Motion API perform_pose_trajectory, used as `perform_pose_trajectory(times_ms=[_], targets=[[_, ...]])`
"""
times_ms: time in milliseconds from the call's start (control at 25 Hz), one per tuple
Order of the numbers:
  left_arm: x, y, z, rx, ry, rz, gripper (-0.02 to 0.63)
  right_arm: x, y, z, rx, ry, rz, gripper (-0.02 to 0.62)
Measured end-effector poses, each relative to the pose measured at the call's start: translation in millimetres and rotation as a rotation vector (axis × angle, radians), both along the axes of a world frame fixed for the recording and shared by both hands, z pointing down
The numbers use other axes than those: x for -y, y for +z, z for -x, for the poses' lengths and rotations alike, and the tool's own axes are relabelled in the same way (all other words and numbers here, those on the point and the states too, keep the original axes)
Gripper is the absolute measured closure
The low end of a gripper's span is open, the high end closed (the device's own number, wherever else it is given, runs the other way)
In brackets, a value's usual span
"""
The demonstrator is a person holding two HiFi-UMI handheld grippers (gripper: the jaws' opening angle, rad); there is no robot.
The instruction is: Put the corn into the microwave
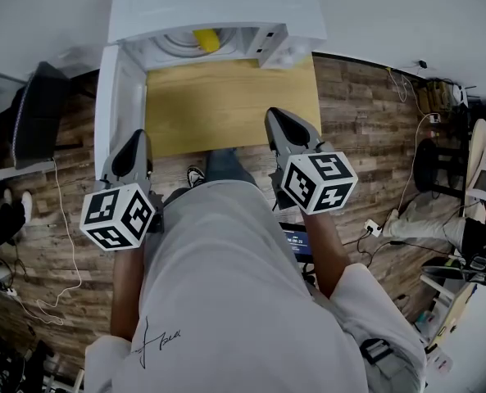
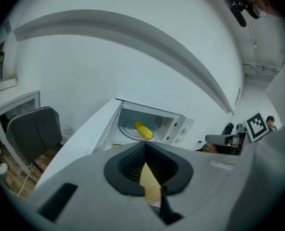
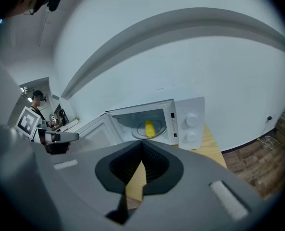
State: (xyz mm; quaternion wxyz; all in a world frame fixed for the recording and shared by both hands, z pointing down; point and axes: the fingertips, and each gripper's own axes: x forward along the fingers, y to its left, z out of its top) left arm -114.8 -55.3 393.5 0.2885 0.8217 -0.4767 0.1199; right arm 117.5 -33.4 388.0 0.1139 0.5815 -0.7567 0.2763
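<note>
The yellow corn (image 1: 206,40) lies on the turntable inside the white microwave (image 1: 218,6), whose door (image 1: 109,113) hangs wide open to the left. Both gripper views also show the corn (image 2: 143,130) (image 3: 150,128) inside the cavity. My left gripper (image 1: 136,136) hovers by the front left corner of the wooden table (image 1: 230,105), shut and holding nothing. My right gripper (image 1: 276,115) is at the table's front right, also shut and holding nothing. Each stays well short of the microwave. Seen from their own cameras, the left gripper (image 2: 144,146) and the right gripper (image 3: 141,143) have their pads together.
A black chair (image 1: 38,113) stands left of the open door. White cables (image 1: 66,252) trail over the plank floor. A seated person (image 1: 439,219) and more cables are at the right. The microwave's control knobs (image 3: 191,129) are on its right side.
</note>
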Motion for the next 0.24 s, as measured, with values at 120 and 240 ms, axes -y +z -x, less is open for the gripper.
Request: perform_pose_trajectory(times_ms=[120,240], targets=[[-1.8,0.1,-1.4,-0.001,0.000,0.001,0.620,-1.6,-2.9,-0.7,-0.003,-0.003,-0.005,0.584],[-3.1,0.8,-2.6,-0.002,0.002,0.004,0.620,-2.3,-4.9,-0.4,-0.008,-0.004,-0.008,0.584]])
